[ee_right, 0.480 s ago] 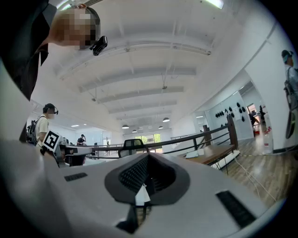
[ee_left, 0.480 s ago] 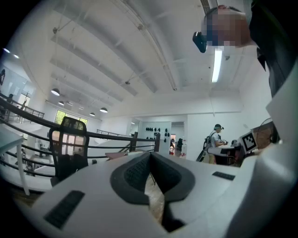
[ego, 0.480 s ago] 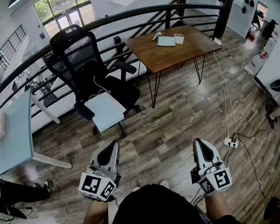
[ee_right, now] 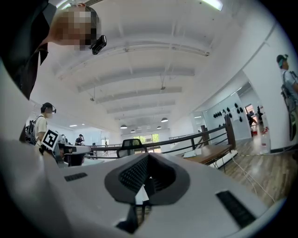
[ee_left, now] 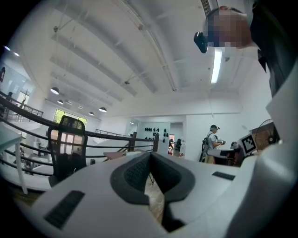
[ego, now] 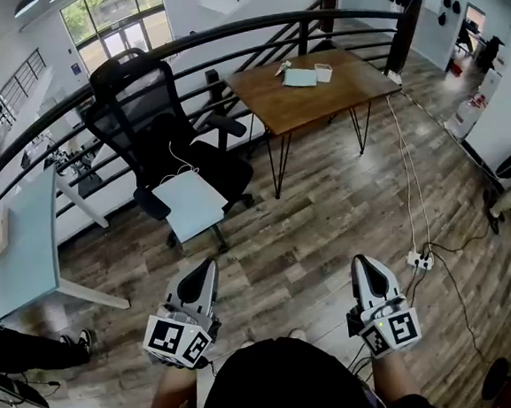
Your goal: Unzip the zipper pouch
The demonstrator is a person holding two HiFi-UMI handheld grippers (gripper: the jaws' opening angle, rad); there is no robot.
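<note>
Pouch, likely pale flat thing on wooden surface, lies well ahead, slightly right. Right gripper nearer than left gripper; both closed, holding nothing.

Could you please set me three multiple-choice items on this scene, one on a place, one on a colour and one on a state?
1. Where does the white power strip lie? A on the wooden table; B on the floor; C on the railing.
2. What colour is the office chair? A red; B white; C black.
3. How do the left gripper and the right gripper stand? A both shut, empty; B both open; C both shut on a cable.
Key: 1 B, it rests on the floor planks; 2 C, its back and arms are black; 3 A, each gripper view shows its jaws together with nothing between.
</note>
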